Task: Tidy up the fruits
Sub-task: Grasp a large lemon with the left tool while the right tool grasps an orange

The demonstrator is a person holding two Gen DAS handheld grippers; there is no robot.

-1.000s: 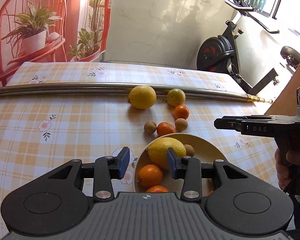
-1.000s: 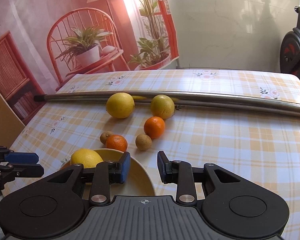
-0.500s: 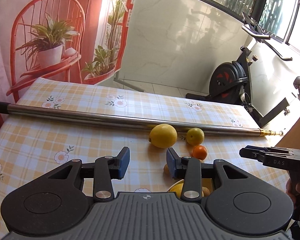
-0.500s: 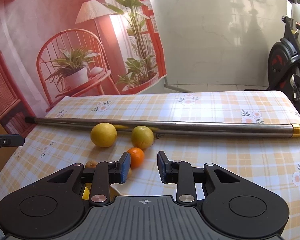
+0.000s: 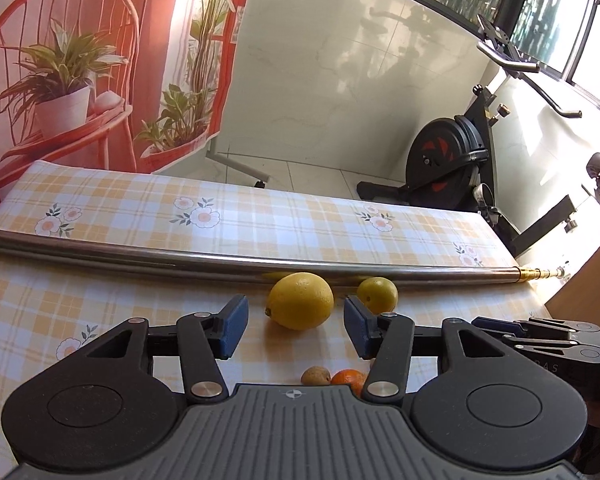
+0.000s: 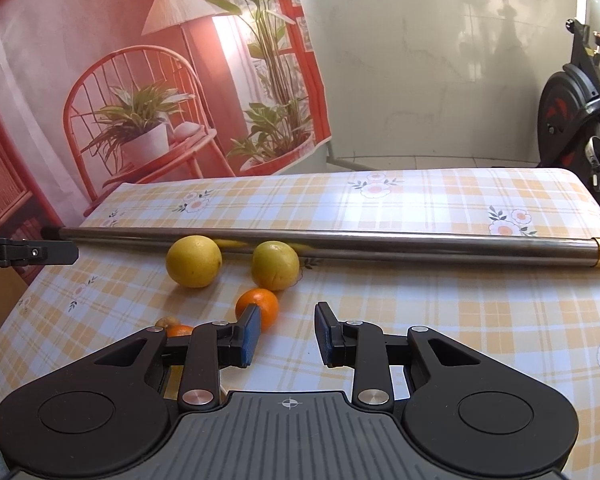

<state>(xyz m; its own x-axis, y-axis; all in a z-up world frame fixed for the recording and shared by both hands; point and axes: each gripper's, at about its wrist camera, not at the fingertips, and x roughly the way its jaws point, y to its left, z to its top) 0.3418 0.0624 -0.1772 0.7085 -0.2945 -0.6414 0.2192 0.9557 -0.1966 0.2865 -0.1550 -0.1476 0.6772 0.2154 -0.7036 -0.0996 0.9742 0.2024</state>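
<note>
A large lemon [image 5: 301, 306] and a smaller yellow citrus [image 5: 377, 294] lie against a steel pole [image 5: 180, 261]. My left gripper [image 5: 296, 330] is open and empty, raised just short of the large lemon, which shows between its fingers. A small brown fruit [image 5: 316, 375] and an orange [image 5: 349, 378] peek out below it. In the right wrist view the lemon [image 6: 194, 261], yellow citrus [image 6: 275, 265] and an orange [image 6: 257, 307] lie ahead of my right gripper [image 6: 286, 334], which is open and empty. Another orange [image 6: 179, 330] is partly hidden by its left finger.
The table wears a yellow plaid cloth with flowers [image 6: 420, 288]. The steel pole [image 6: 380, 242] crosses the table behind the fruit, its brass tip at the right. An exercise bike [image 5: 452, 160] stands beyond the far right corner. The right gripper shows at the right of the left wrist view [image 5: 540, 336].
Both grippers have lifted and tilted up, so the bowl with its fruit has dropped out of view. The left gripper now faces the large lemon. Both stay open.
</note>
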